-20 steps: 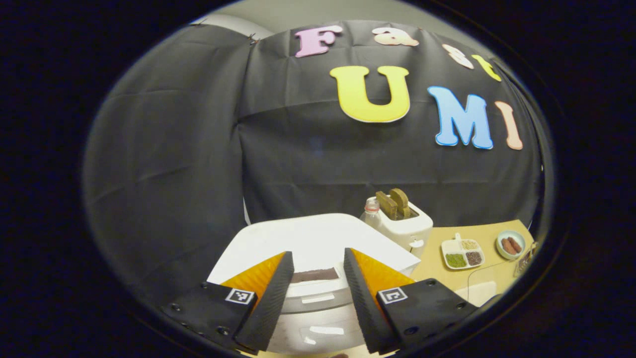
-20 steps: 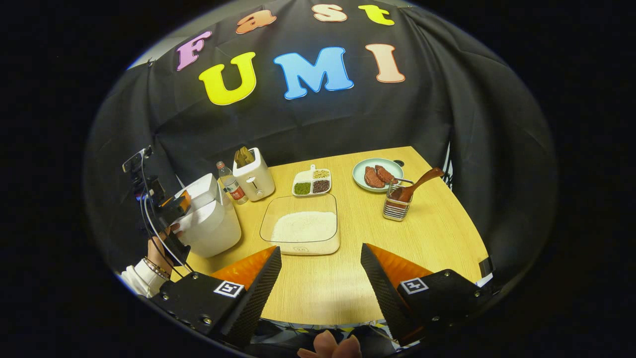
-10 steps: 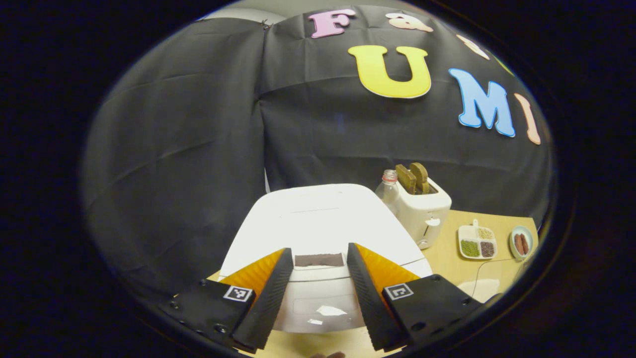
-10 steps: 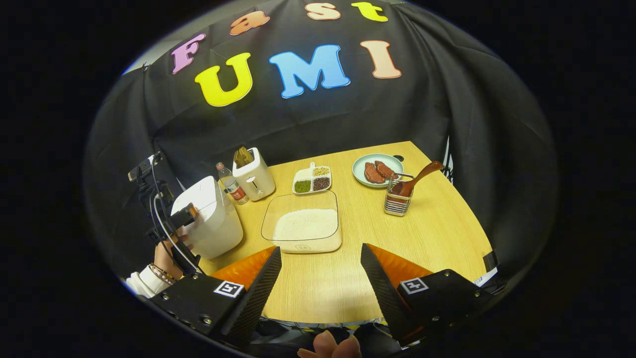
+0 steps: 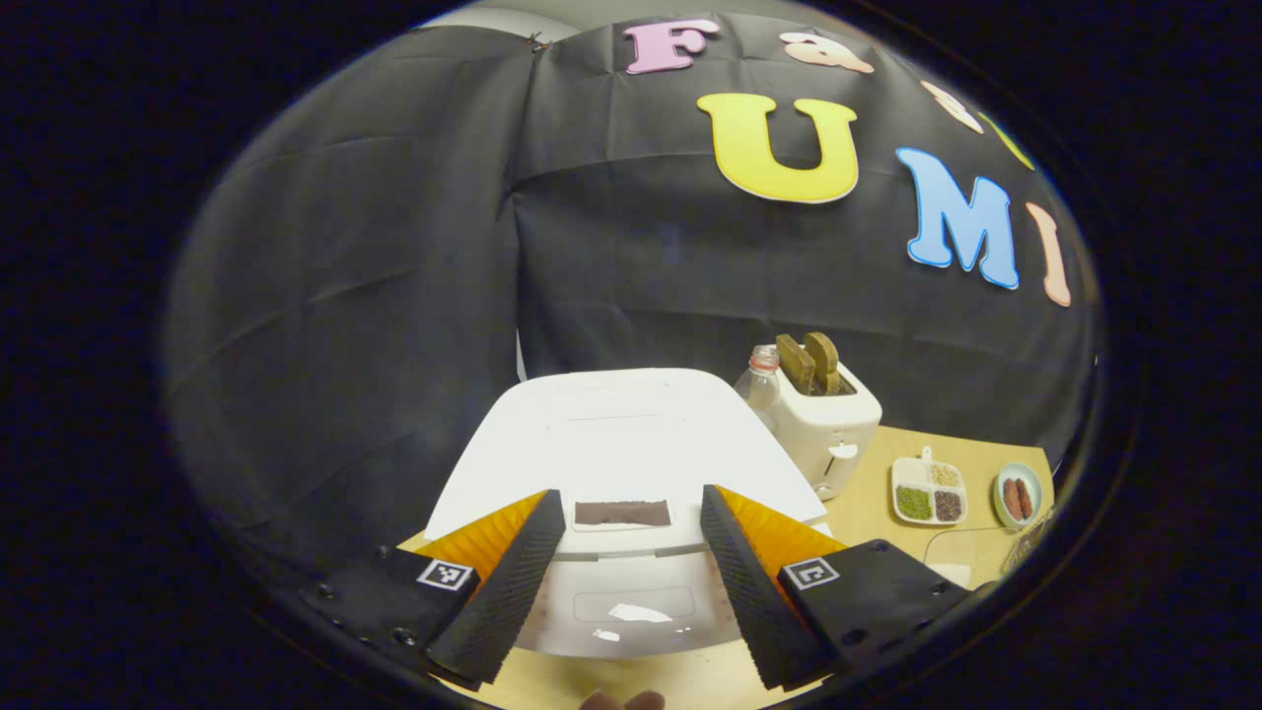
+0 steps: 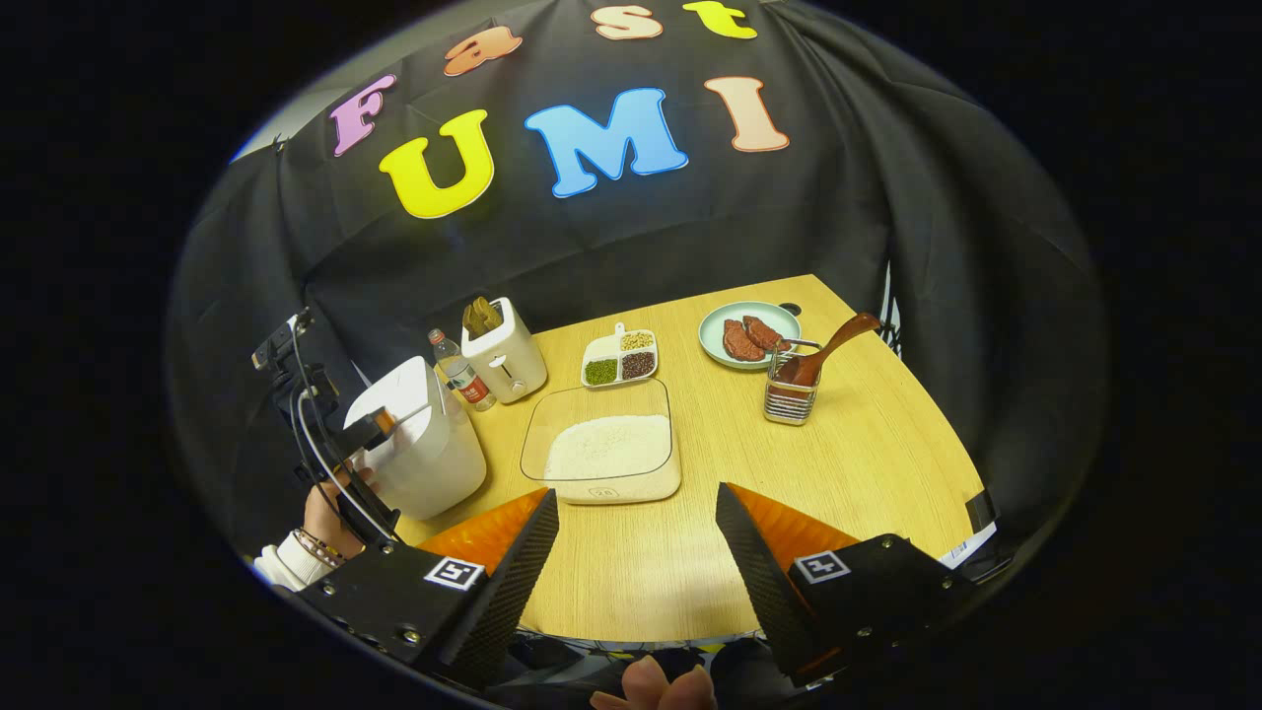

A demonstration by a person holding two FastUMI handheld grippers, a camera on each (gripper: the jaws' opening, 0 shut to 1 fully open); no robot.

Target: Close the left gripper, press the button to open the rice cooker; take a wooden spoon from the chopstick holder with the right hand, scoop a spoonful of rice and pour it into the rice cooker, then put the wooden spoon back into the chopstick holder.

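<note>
Centrally, the white box-shaped rice cooker (image 5: 621, 444) stands at the table's left edge with its lid down and its dark rectangular button (image 5: 622, 513) between the fingers of the left gripper (image 5: 625, 567), whose jaws are spread apart and grasp nothing. Beside it – a clear plastic bottle (image 6: 456, 370) and a white toaster (image 6: 505, 350). Near the middle lies a clear square container of white rice (image 6: 603, 449). Farther right, the brown wooden spoon (image 6: 826, 350) leans in the wire chopstick holder (image 6: 790, 394). The right gripper (image 6: 636, 567) hovers released above the light wooden table (image 6: 868, 463)
</note>
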